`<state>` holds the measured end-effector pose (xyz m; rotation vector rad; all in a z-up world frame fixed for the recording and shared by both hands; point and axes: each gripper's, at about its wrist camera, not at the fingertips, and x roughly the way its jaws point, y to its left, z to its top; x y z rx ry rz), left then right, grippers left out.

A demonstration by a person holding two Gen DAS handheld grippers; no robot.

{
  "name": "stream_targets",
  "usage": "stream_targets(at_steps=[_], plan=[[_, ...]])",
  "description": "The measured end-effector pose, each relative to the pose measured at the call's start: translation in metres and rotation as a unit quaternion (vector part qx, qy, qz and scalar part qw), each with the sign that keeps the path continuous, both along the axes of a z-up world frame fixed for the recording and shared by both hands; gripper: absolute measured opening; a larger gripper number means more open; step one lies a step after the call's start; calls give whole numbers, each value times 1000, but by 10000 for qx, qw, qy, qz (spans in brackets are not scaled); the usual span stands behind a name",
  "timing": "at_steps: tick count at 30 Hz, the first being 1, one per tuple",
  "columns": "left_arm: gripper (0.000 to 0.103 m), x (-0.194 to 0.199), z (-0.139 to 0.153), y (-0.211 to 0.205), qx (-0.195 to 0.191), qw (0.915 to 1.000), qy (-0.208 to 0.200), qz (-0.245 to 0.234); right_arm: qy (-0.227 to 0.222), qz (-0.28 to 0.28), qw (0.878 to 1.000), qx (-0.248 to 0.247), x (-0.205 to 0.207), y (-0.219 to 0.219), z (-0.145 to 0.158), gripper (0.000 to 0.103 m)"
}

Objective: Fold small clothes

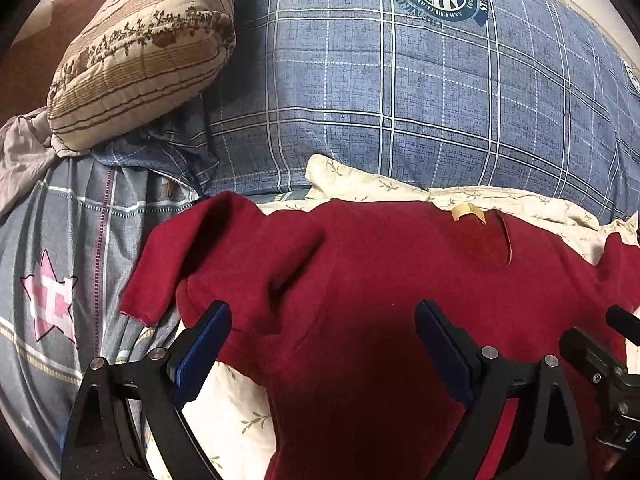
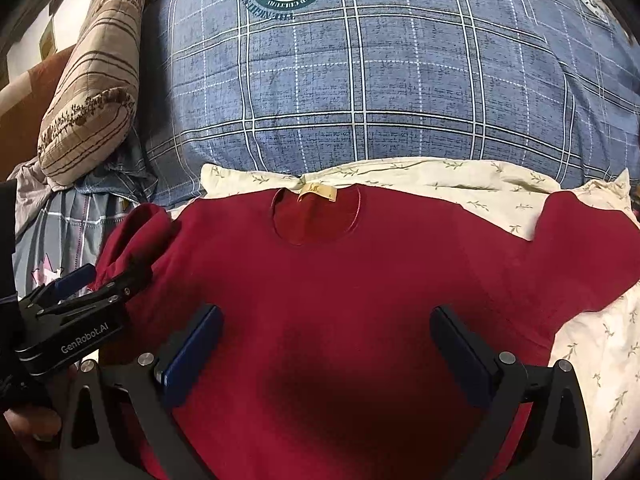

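- The blue plaid quilt fills the far ground well beyond both sets of jaws; it plays no part in the fold.
- The cream leaf-print sheet lies under your work, showing ahead of the jaws and to their right.
- The red shirt lies spread flat, directly under and ahead of your jaws, collar and label farthest from you. No fold is made yet; judged, the whole task remains.
- Its left sleeve sits rumpled, left of the left jaws; the right one lies flatter.
- Your left gripper and right gripper stand wide apart, holding nothing.
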<state>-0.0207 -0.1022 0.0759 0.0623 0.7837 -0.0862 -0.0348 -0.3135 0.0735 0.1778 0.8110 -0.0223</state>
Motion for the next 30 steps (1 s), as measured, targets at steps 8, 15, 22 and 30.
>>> stream_targets(at_steps=[8, 15, 22, 30], plan=[[93, 2, -6, 6, -5, 10000, 32, 5, 38, 22, 9995, 305, 2, 2, -3, 103], [93, 3, -7, 10, -39, 10000, 31, -39, 119, -26, 9997, 227, 9, 4, -8, 103], [93, 7, -9, 14, -66, 9999, 77, 53, 121, -36, 9998, 159, 13, 9, -13, 103], [93, 11, -9, 18, -117, 9998, 95, 119, 77, -16, 9999, 148, 18, 14, -14, 103]])
